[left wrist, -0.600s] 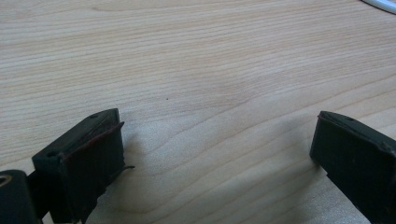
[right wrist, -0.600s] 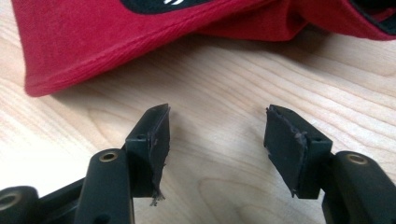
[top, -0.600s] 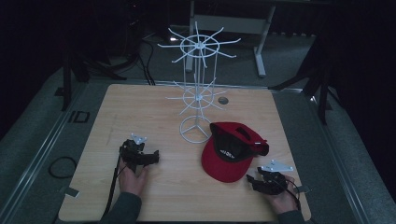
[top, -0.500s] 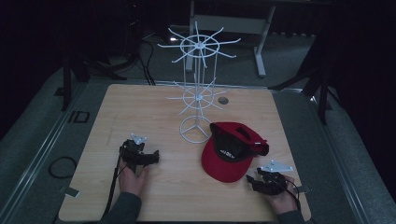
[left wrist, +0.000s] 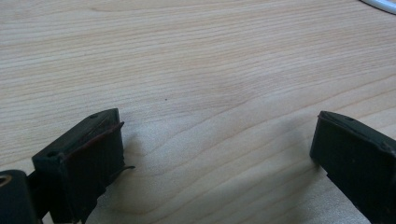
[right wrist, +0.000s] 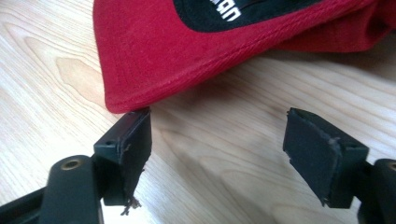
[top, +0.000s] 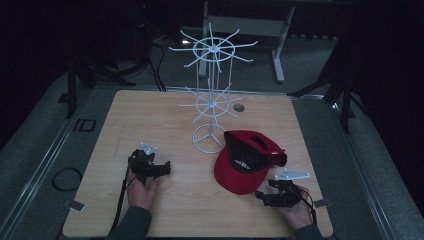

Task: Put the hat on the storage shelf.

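We note the right gripper lying low on the bench, jaws spread wide with bare wood between them, nothing grasped. In the right gripper view one black jaw tip sits just at the rim of the red cap's brim; whether it touches we cannot tell. Taking the cap as our landmark: it lies upside down on the bench, brim toward the person, just beyond the right gripper. The left gripper rests well to the cap's left, jaws likewise released over bare wood, as its own view confirms. The white wire rack stands just behind the cap, its ring base near the cap's back edge.
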The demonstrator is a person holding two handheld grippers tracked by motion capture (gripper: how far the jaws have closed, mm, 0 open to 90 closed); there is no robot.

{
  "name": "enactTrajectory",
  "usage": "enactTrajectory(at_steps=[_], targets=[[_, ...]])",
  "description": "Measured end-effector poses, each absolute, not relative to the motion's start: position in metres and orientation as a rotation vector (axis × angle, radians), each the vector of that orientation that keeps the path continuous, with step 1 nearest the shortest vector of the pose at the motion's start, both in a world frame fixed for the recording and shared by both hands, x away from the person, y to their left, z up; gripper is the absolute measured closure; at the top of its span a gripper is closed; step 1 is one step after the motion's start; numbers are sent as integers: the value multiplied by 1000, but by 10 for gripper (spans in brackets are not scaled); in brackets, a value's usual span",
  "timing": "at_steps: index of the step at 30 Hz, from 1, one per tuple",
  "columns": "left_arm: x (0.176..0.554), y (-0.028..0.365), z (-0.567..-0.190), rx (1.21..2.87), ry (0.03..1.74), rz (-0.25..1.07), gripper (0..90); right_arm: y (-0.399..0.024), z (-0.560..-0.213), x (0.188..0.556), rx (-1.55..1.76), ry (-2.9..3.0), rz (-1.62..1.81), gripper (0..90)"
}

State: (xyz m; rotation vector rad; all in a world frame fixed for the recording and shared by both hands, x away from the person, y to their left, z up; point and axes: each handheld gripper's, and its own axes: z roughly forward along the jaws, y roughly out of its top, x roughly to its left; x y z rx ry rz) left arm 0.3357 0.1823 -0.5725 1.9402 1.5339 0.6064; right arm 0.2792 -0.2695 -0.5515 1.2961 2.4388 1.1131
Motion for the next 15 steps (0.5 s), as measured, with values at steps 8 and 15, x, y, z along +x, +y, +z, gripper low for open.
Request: enactTrajectory(at_steps=[8,15], targets=[[336,182,-573,1939,1534,606,31,-268,-551,280,1330,2515,1240,181],[336,181,-573,1938,1532,606,31,-254,-550,295,1378,2493,1264,193]])
